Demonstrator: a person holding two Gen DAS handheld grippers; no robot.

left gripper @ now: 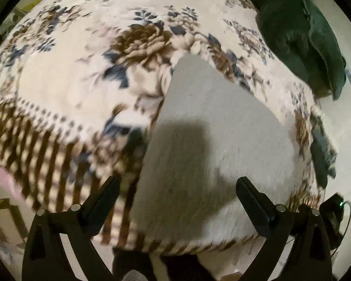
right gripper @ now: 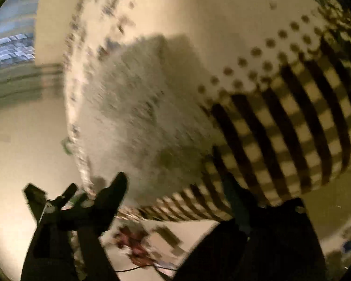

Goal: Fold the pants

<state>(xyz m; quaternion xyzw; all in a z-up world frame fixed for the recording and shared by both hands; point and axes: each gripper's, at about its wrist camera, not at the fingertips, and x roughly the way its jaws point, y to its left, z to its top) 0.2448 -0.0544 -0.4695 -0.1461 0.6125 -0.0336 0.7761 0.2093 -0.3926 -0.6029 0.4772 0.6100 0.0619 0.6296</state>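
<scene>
Light grey pants (left gripper: 213, 126) lie flat on a floral blanket (left gripper: 86, 75) covering a bed. In the left wrist view they taper away from me toward the far middle. My left gripper (left gripper: 177, 185) is open and empty, its fingers spread over the near end of the pants, above the cloth. In the blurred right wrist view the grey pants (right gripper: 138, 107) lie on the same blanket, near its checked border (right gripper: 280, 121). My right gripper (right gripper: 177, 182) is open and empty above the near edge of the pants.
A dark green garment (left gripper: 299, 35) is heaped at the bed's far right corner. The bed edge runs just below both grippers, with floor (right gripper: 18, 145) beyond. Red and mixed items (right gripper: 138, 241) lie on the floor. A small black device with a green light (left gripper: 337, 206) is at the right.
</scene>
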